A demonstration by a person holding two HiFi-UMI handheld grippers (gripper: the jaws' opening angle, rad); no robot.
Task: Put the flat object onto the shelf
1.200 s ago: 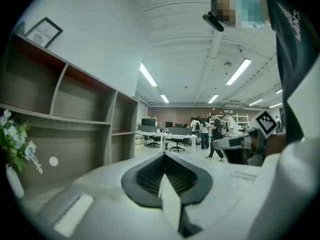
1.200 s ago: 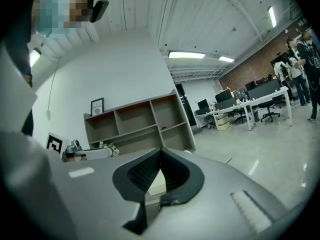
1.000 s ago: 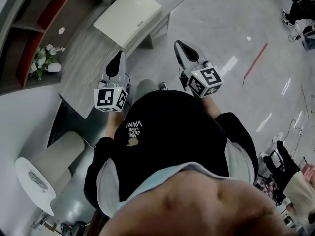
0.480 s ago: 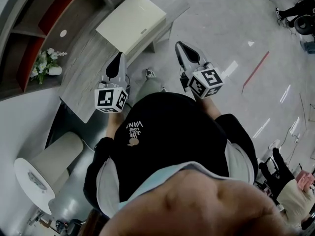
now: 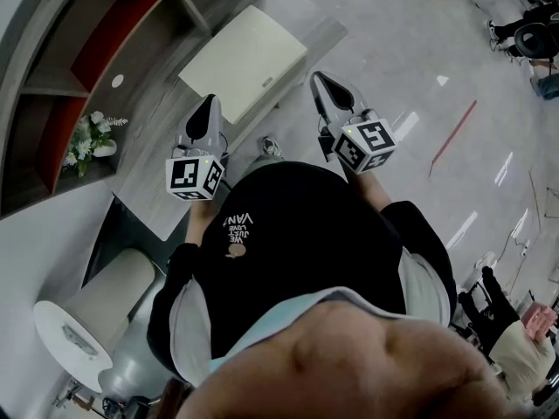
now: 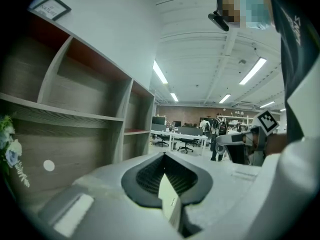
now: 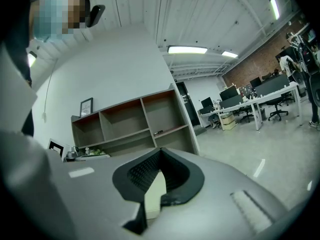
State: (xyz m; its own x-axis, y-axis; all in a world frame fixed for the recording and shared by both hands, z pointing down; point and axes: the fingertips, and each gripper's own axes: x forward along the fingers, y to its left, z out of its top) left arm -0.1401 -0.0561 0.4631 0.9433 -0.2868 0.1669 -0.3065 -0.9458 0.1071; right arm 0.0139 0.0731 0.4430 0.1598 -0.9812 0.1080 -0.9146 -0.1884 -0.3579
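Observation:
The flat object (image 5: 244, 59) is a cream board lying on a low wooden table (image 5: 162, 168) ahead of me. The wooden shelf (image 5: 83, 55), with open compartments, stands along the wall to the left. My left gripper (image 5: 209, 105) is shut and empty, held above the table's near edge, short of the board. My right gripper (image 5: 320, 81) is also shut and empty, over the floor to the board's right. In the left gripper view the left gripper (image 6: 165, 156) shows a cream sliver of the board (image 6: 168, 193) below its tips. The right gripper (image 7: 159, 151) looks toward the shelf (image 7: 132, 121).
A white vase of flowers (image 5: 92, 138) stands at the table's left end. A white round stool (image 5: 70, 326) sits at lower left. A red line (image 5: 454, 125) marks the glossy floor. Office desks and chairs (image 7: 255, 106) stand far off.
The table, the board and the shelf have slid right and down in the head view as I come nearer. Both grippers stay shut at the same spacing.

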